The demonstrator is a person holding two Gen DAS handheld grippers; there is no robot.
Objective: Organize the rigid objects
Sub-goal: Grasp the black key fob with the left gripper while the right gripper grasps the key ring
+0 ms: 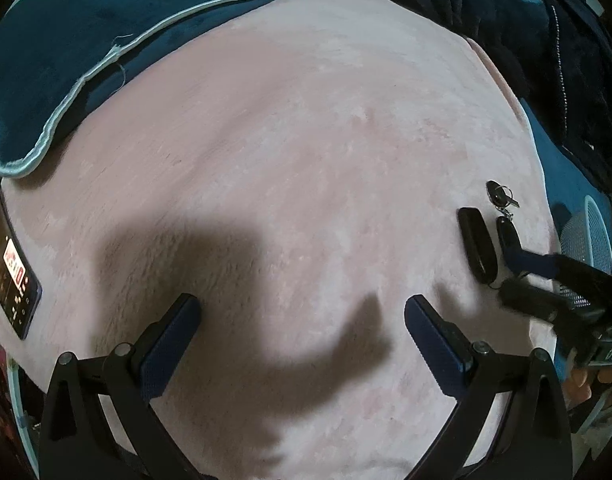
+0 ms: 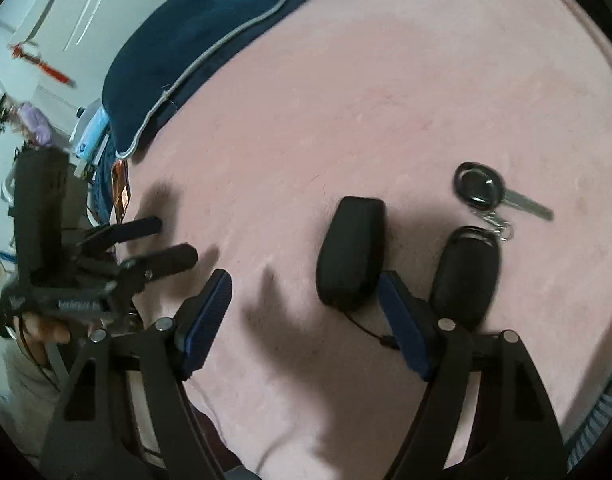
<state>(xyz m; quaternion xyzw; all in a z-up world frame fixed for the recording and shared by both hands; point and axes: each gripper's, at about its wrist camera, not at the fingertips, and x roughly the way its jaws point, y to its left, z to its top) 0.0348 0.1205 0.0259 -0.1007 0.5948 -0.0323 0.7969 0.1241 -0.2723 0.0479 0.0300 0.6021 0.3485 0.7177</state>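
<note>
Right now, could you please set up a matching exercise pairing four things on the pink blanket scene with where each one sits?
Things:
1. black pouch
2. key fob
3. car key
4. phone

Places:
A. at the blanket's far left edge in the left wrist view
B. between the right gripper's open fingers
C. outside the right gripper's right finger, chained to another item
D. farthest from the right gripper, blade pointing right in the right wrist view

Pairs: 1-B, 2-C, 3-D, 4-A
</note>
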